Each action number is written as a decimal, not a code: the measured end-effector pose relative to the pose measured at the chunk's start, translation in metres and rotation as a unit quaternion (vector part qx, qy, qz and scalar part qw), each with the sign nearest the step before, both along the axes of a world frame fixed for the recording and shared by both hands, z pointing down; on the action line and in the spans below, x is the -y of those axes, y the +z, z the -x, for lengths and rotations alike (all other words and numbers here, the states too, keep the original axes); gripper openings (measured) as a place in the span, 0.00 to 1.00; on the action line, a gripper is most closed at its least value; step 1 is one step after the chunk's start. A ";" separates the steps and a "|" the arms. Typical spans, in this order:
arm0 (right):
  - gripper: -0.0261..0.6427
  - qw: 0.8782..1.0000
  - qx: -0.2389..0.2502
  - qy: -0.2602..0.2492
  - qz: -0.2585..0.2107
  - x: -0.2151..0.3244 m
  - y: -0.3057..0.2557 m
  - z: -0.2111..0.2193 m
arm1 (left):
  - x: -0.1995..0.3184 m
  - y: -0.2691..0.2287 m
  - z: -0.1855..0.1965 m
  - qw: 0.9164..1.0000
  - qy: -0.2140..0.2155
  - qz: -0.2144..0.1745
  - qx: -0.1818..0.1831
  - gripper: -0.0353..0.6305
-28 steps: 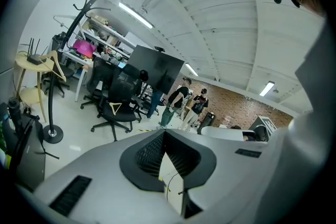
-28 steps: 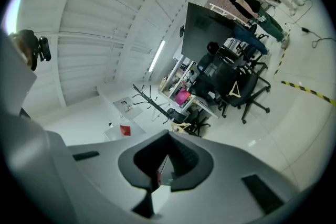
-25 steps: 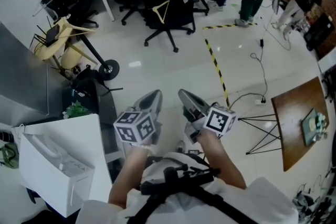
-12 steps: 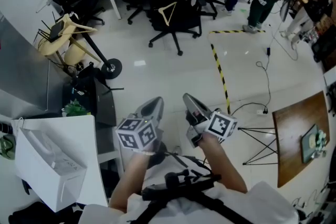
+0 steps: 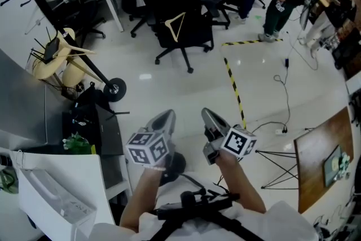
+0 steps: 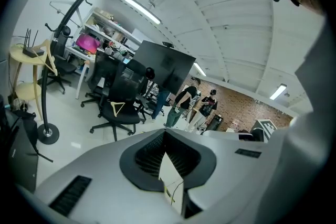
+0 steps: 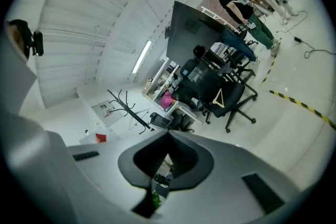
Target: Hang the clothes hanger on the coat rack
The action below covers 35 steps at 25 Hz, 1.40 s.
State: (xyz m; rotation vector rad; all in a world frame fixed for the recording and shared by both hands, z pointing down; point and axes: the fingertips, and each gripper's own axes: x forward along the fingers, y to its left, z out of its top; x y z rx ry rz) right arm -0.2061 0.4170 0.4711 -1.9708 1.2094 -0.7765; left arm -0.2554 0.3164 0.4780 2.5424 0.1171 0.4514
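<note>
Left claw [image 5: 164, 115] and right claw [image 5: 206, 114] side by side at 6 o'clock in the head view, both of smooth grey moulded plastic, each with a white cube of black square markers behind it. On both, ribbed black pads pressed tip to tip, closed tight, with nothing gripped. Pale wooden triangular clothes hanger [image 5: 174, 26] at 12 o'clock from the claws, well apart from both, against the backrest of a black fabric swivel office chair [image 5: 194, 34] on castors. Black metal coat rack [image 5: 114, 88] at 10 o'clock: a thin pole slanting across the picture, curved hook arms at the top, a round disc foot on the floor, well apart from the hanger. Near the pole, a cream round-topped stool [image 5: 49, 62]. Glossy white floor [image 5: 169, 82] with soft reflections and a strip of yellow-and-black hazard tape [image 5: 233, 80] between 12 and 1 o'clock. At 3 o'clock a brown wood-grain surface [image 5: 318, 141] on thin black legs; at 8 o'clock a white box [image 5: 53, 192] with flat matt walls. Far off at 1 o'clock, people in dark clothes near more black chairs.
</note>
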 end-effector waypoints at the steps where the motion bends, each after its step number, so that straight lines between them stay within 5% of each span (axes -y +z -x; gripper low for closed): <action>1: 0.04 1.000 0.006 0.002 -0.005 0.008 0.000 -0.011 | 0.009 0.000 -0.011 1.000 0.002 0.000 0.001 0.03; 11: 0.05 1.000 0.008 0.028 -0.010 0.082 -0.003 -0.102 | 0.081 -0.004 -0.108 0.999 0.040 -0.012 0.006 0.04; 22: 0.08 0.998 0.018 0.065 0.007 0.130 0.006 -0.160 | 0.135 0.005 -0.171 0.998 0.061 0.000 0.013 0.03; 29: 0.25 0.996 0.041 0.080 0.009 0.142 0.031 -0.232 | 0.155 0.030 -0.227 0.998 0.057 0.012 0.028 0.03; 35: 0.28 0.998 0.049 0.046 0.000 0.182 0.039 -0.315 | 0.179 0.031 -0.312 0.998 0.053 0.000 0.027 0.04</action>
